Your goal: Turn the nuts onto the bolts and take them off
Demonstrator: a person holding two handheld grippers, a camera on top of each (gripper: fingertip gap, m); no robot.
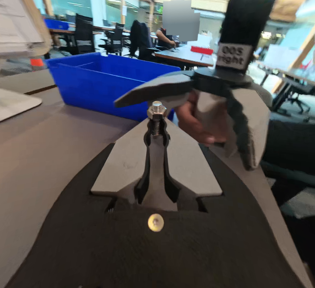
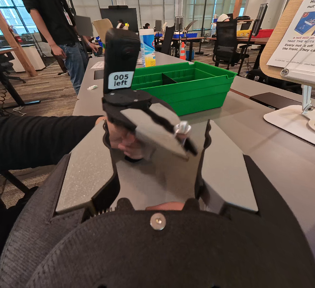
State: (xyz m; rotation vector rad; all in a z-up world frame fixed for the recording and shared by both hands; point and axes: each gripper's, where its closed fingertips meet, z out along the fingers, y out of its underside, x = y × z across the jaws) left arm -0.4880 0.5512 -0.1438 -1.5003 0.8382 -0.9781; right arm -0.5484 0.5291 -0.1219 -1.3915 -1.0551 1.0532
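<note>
My left tongs (image 1: 156, 130) pinch the bolt (image 1: 156, 126) at frame centre, its nut (image 1: 156, 111) threaded near the tip. My right tongs (image 2: 157, 157) are spread, empty, around them. Blue bin (image 1: 105, 82) sits behind on the tabletop (image 1: 59, 134).

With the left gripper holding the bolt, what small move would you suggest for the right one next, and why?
Probably close the open right gripper around the nut. The left gripper clamps the bolt, and the nut sits near its end.

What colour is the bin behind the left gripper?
Green bin, seen best in the right wrist view, behind the left gripper.
</note>
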